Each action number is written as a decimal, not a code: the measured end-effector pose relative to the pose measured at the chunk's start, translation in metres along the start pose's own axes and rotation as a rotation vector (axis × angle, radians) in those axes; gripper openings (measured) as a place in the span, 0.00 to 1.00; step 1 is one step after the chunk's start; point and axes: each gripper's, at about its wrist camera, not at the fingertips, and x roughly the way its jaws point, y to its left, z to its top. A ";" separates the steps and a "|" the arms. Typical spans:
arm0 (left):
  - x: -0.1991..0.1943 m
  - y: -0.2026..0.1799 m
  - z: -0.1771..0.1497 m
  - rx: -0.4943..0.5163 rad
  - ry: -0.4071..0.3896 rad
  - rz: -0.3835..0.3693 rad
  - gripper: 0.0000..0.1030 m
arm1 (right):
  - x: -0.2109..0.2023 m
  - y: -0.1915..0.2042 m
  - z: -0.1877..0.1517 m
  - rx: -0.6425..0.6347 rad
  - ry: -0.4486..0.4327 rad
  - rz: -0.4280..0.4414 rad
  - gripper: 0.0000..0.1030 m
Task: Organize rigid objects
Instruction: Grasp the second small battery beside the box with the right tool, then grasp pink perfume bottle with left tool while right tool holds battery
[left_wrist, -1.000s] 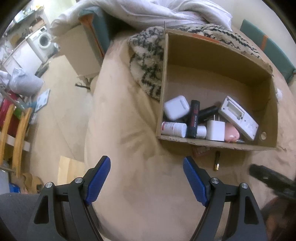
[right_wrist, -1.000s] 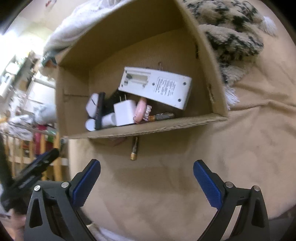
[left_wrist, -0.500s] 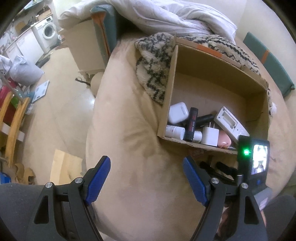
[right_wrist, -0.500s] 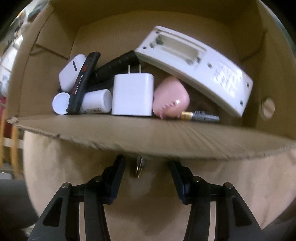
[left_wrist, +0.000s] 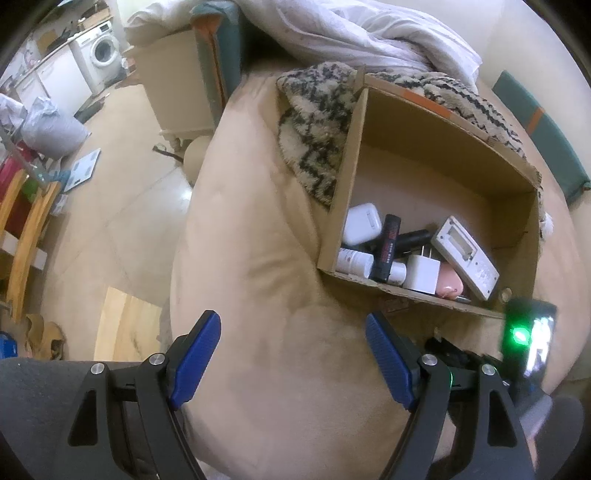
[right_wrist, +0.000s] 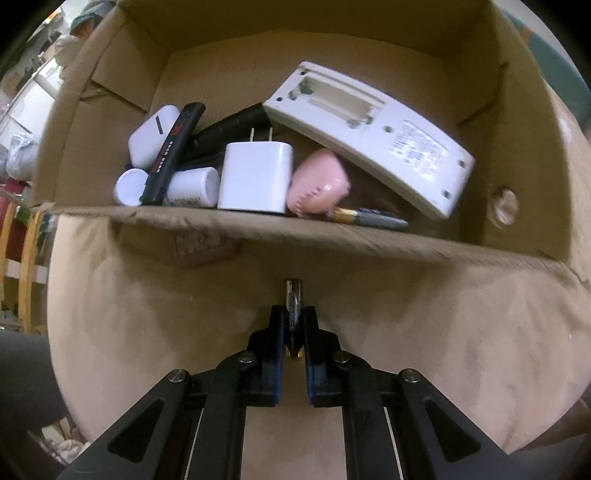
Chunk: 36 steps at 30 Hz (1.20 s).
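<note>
My right gripper (right_wrist: 293, 323) was clamped on a battery (right_wrist: 293, 308) lying on the tan cushion (right_wrist: 147, 314), just in front of the near wall of the cardboard box (right_wrist: 295, 236). My left gripper (left_wrist: 291, 358) hung spread wide over the cushion, holding nothing. The box held a heap against its near wall: on the left a white earbud case (right_wrist: 153, 136), a black tube with red lettering (right_wrist: 173, 151) lying across a white bottle (right_wrist: 192, 186), and a black cylinder (right_wrist: 232, 127) behind them; in the middle a white plug charger (right_wrist: 255, 177); right of it a pink object (right_wrist: 319, 184), a second battery (right_wrist: 369, 218), and a white device (right_wrist: 369, 133) with an open battery bay, leaning over them. The far half of the box floor lay bare.
</note>
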 end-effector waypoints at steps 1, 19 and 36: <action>0.001 0.000 0.000 -0.003 0.001 0.002 0.76 | -0.006 -0.004 -0.003 0.002 -0.005 0.012 0.11; 0.016 0.008 0.000 -0.053 0.026 0.041 0.76 | -0.121 -0.044 0.001 -0.035 -0.277 0.213 0.11; 0.043 -0.033 -0.014 0.011 0.052 -0.028 0.76 | -0.122 -0.091 0.023 0.117 -0.428 0.465 0.11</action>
